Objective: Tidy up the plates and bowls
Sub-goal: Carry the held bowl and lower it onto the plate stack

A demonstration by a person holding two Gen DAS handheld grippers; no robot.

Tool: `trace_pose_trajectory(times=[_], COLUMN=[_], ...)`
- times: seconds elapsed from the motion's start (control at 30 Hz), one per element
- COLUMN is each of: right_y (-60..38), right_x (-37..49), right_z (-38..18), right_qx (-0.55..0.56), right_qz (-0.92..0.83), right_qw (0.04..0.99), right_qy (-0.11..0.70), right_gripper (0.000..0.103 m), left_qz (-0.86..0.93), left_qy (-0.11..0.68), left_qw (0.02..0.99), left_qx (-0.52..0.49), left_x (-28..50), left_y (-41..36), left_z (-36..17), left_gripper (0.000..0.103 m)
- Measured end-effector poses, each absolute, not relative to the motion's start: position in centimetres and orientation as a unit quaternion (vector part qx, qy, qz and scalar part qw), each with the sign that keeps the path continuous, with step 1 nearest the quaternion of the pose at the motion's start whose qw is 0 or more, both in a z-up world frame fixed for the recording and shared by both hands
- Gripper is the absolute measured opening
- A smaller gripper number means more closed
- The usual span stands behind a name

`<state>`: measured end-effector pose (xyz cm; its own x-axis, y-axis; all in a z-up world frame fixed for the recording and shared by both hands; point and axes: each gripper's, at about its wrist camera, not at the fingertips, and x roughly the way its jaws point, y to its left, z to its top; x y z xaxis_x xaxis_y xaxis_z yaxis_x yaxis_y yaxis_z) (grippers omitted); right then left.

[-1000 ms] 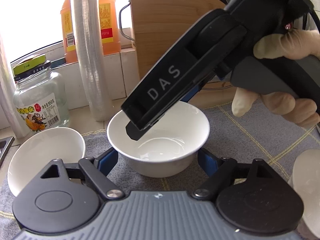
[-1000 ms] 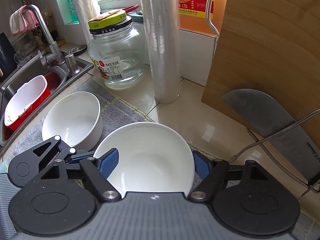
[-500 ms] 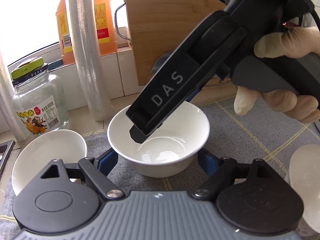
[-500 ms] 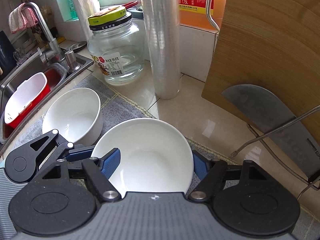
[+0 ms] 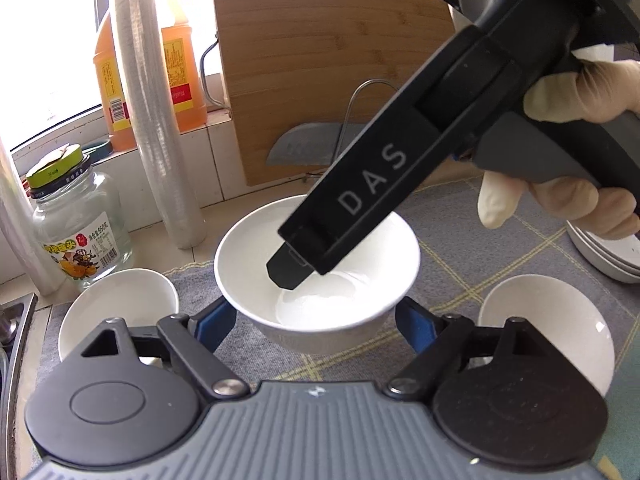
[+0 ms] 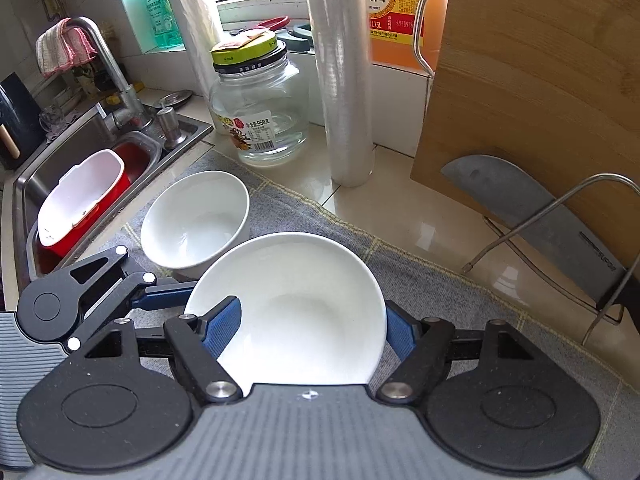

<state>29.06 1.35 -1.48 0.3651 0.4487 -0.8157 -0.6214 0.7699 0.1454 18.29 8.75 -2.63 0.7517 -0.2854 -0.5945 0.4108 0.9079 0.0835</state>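
Centre bowl (image 5: 320, 276): glossy white ceramic, round, sitting upright on the grey woven mat (image 5: 472, 240) with thin yellow check lines, between the two sets of tongs.
Left tongs (image 5: 316, 320): spread wide — blue ribbed pads either side of the centre bowl's base; whether they touch it I cannot tell.
Right tongs (image 6: 306, 326): spread, one blue pad inside the rim, the other outside; contact unclear. In the left view its black body marked "DAS" slants down into the bowl, held by a pale gloved hand (image 5: 568, 152).
Other bowls: a deeper white bowl (image 6: 196, 220) just beside the centre one on the sink side; a shallower white bowl (image 5: 560, 312) on the other side.
Plates (image 5: 604, 252): white stack at the mat's edge.
Tabletop (image 6: 404, 192): shiny cream tile.
Around: clear glass jar (image 6: 264, 116) with yellow-green lid, upright cling-film roll (image 6: 344, 72), bamboo cutting board (image 6: 536, 80) with a steel cleaver (image 6: 532, 216) leaning on a wire stand, orange bottle (image 5: 176, 64), steel sink (image 6: 72, 168) holding a red-and-white basin.
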Motion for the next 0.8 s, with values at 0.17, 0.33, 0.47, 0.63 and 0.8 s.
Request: trace_pose_trajectory(times=[0.17, 0.33, 0.47, 0.63, 0.8], right_y=[-0.1, -2.4, -4.2, -6.3, -7.8], right_x=[26.4, 23.5, 21.4, 19.2, 17.7], right_z=[-0.6, 0.1, 0.4, 0.2, -0.4], right_qx=[-0.088, -0.07, -0.063, -0.056, -0.047], right_qz=[0.308, 0.284, 0.257, 0.22, 0.196], right_qw=[0.829, 0.839, 0.849, 0.857, 0.861], right_qy=[0.459, 0.458, 0.458, 0.463, 0.468], right_gripper=[0.08, 0.081, 0.081, 0.081, 0.081], left_qz=[-0.219, -0.251, -0.281, -0.317, -0.34], left_qy=[0.296, 0.29, 0.284, 0.279, 0.282], left_qw=[0.923, 0.916, 0.908, 0.897, 0.886], left_qx=[0.11, 0.119, 0.124, 0.13, 0.138], left_x=[16.4, 14.3, 12.8, 11.8, 11.3], left_y=[8.1, 6.9, 5.6, 3.9, 2.8], left_z=[-1.5, -0.8, -0.6, -1.1, -1.7], left_gripper=[0.086, 0.086, 0.086, 0.086, 0.086])
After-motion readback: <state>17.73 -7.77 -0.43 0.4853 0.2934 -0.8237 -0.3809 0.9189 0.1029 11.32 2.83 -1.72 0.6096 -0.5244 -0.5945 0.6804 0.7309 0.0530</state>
